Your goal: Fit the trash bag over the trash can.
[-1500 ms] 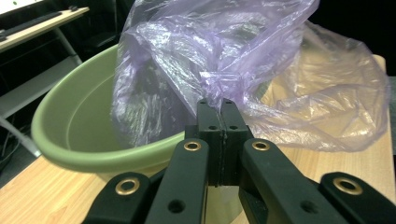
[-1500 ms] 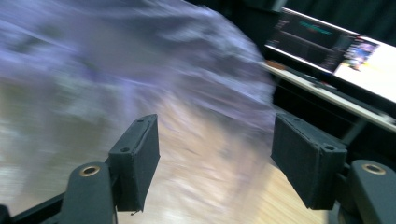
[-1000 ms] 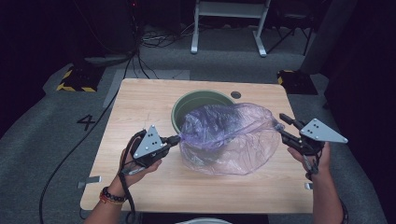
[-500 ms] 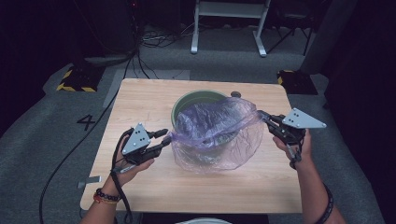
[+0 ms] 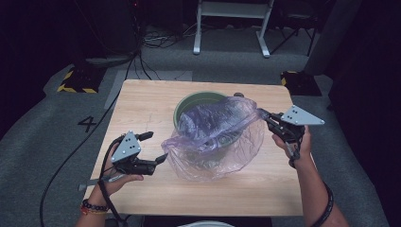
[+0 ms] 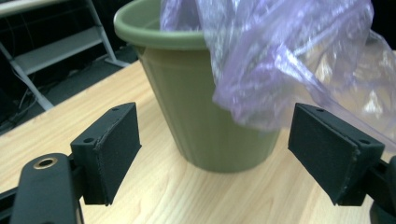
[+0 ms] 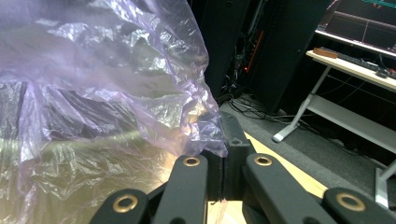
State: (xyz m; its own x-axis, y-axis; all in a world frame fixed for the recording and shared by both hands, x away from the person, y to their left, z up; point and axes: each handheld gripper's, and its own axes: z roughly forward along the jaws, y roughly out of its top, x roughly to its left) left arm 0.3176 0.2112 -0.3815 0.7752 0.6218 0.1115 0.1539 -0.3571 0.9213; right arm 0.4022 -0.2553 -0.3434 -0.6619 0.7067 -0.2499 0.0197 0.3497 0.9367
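So far, half done at best. The plastic bag (image 5: 215, 137), thin and purple-tinted, is draped over the near side of the green pot (image 5: 191, 101): part of it sags into the pot's mouth, part spills down the front wall onto the bench (image 5: 142, 94). The pot's far rim is uncovered, so the bag is not yet seated around the rim as a liner.

Right claw (image 5: 265, 117), to the right of the pot: jaws clenched on a corner of the bag, film pulled taut from the pot toward it. The right gripper view confirms it, pads (image 7: 219, 175) pressed together with film bunched between them.

Left claw (image 5: 156, 147), to the near left of the pot: jaws spread wide, gripping nothing, apart from the bag's loose lower edge. In the left gripper view both pads (image 6: 114, 149) frame the pot's wall (image 6: 196, 107) with the hanging film (image 6: 280, 60) off toward one pad.

Left to do, as I judge it: left claw takes the free edge, then both stretch the opening over the whole rim.

Around: a small dark round object (image 5: 238, 95) on the bench just behind the pot; a white frame (image 5: 231, 23) and cables (image 5: 156, 40) on the floor well beyond. In the way: the slack film itself, bunched over the pot's mouth.
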